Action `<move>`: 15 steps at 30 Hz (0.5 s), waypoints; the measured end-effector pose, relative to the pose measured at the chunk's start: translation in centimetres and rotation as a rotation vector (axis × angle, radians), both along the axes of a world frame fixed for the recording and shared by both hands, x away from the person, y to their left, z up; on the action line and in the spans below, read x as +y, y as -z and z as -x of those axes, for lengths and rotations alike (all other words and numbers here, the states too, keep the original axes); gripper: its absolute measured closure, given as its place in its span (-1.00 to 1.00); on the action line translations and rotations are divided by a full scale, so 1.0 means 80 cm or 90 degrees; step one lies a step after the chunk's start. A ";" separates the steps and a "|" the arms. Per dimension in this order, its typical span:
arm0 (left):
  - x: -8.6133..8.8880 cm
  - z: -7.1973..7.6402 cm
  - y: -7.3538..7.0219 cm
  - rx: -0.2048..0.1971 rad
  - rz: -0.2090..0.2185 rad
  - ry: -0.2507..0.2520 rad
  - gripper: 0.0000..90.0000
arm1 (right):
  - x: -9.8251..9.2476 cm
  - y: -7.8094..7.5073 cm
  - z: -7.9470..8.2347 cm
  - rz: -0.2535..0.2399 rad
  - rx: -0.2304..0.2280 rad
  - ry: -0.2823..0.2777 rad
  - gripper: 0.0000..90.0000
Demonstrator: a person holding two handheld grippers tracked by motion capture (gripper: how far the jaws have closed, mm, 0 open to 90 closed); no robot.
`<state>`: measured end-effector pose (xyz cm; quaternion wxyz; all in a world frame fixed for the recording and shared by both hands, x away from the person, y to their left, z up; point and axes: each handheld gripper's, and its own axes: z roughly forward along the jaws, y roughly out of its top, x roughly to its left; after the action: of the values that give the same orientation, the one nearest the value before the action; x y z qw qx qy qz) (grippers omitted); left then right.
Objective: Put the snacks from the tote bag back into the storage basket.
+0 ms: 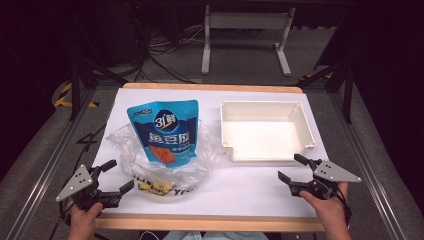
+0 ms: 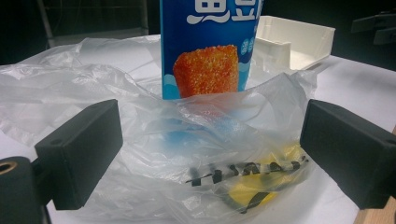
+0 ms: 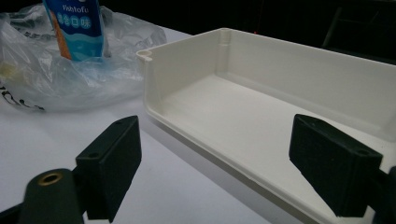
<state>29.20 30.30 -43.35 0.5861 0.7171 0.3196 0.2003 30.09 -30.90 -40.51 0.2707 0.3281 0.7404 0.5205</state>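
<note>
A blue snack pouch [image 1: 164, 130] with an orange picture lies partly inside a clear plastic bag [image 1: 162, 165] at the table's left middle. The pouch [image 2: 208, 46] rises out of the bag [image 2: 187, 154] straight ahead of my left gripper [image 2: 210, 154], whose jaws stand wide apart with nothing between the pads. At the front left corner that left gripper [image 1: 113, 176] rests beside the bag. My right gripper [image 1: 293, 167] is open near the front right, just short of the empty white tray [image 1: 306, 131]. The tray's near wall [image 3: 187, 121] lies beyond the right gripper [image 3: 215, 163].
White paper covers the table [image 1: 250, 192], which has a wooden front edge. Something yellow [image 2: 252, 189] lies at the bottom of the clear bag. Black frame rails run along both sides, and a white stand is on the floor behind the table.
</note>
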 end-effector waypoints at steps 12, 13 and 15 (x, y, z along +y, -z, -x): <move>0.000 -0.002 0.001 0.004 0.007 0.002 -0.85 | -0.005 -0.042 -0.016 -0.020 0.051 -0.012 -0.70; 0.001 -0.002 0.001 0.006 0.004 0.004 -0.86 | -0.004 -0.046 -0.019 -0.025 0.047 -0.016 -0.69; 0.002 -0.002 0.001 0.003 0.011 0.002 -0.85 | -0.002 -0.055 -0.021 -0.022 0.029 -0.018 -0.70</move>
<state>29.33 30.42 -43.46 0.5916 0.7133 0.3216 0.1947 31.74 -31.07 -36.10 0.2409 0.3342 0.7416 0.5295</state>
